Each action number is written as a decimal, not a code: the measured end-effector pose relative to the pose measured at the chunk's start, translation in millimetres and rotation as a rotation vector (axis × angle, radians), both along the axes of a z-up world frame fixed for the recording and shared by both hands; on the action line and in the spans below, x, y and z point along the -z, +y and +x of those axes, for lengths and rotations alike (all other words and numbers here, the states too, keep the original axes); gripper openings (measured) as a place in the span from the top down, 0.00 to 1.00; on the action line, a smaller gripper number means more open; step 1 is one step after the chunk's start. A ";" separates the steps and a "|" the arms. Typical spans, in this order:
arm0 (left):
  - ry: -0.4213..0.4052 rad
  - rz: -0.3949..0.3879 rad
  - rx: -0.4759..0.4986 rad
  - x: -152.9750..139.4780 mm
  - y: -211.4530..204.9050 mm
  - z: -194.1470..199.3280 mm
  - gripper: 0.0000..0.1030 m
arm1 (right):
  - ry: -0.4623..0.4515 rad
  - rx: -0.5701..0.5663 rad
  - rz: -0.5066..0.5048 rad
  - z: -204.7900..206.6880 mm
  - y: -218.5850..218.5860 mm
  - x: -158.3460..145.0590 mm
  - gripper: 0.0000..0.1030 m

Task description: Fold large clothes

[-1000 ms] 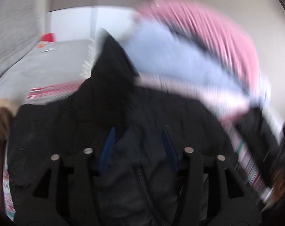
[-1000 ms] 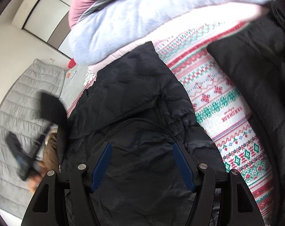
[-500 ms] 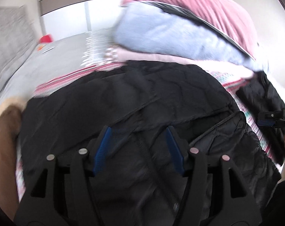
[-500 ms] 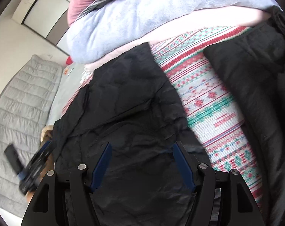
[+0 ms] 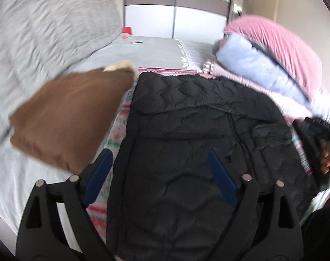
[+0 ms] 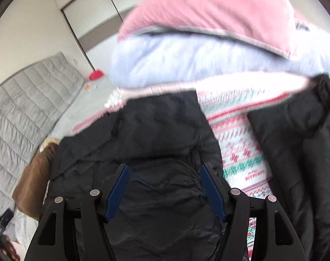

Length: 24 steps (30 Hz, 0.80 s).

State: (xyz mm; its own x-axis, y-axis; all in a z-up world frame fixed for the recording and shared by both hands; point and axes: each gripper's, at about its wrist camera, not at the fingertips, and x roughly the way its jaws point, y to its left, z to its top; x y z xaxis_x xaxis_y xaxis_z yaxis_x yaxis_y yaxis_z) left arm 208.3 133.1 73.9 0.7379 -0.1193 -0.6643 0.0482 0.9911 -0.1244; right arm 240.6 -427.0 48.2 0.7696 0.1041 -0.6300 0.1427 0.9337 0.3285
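Hidden or unclear: both views were motion-blurred; the black quilted jacket (image 5: pixel 199 152) ran off the bottom edge, its hem unseen; a second dark garment (image 6: pixel 295 152) was cut off at the right.
Jacket: lay spread on the patterned blanket (image 6: pixel 236 152) on the bed, beside a brown cushion (image 5: pixel 64 117) and below stacked pink and blue bedding (image 6: pixel 197 61).
Left gripper (image 5: pixel 160 174): fingers wide and still opening, released, hovering over the jacket's left edge, gripping nothing.
Right gripper (image 6: pixel 165 191): fingers partly apart over jacket fabric; whether the blue pads (image 6: pixel 119 189) pinched it could not be told.
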 end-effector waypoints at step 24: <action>0.004 -0.030 -0.088 77.6 47.1 -88.4 0.00 | 0.091 -0.004 0.132 -194.9 -52.8 68.3 0.02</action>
